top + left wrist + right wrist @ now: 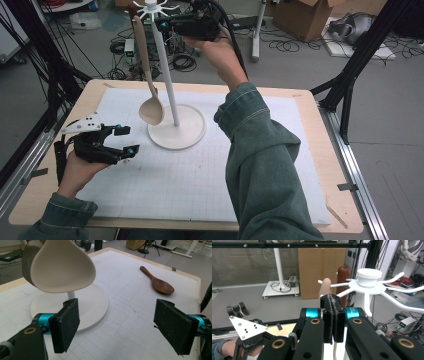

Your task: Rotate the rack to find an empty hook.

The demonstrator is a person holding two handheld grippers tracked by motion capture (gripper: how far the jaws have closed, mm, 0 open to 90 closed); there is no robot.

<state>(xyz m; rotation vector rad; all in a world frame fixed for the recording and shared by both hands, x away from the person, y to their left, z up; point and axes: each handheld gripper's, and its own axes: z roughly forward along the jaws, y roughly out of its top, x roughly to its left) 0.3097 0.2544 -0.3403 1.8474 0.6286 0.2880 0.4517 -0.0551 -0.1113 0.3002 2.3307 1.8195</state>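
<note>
The right gripper [332,322] is clamped on the ladle [150,107] handle at the rack [161,10] top, apparently at a hook. The left gripper [125,141] stands open. Premature release may drop the ladle.

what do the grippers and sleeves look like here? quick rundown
Both grippers are black-bodied with cyan collars, brass-ringed pivots and black padded jaws. The left gripper carries a pale grey three-cornered plate with dark dots. A black cable trails from the right gripper. Both sleeves are green denim with pale stitching.
</note>
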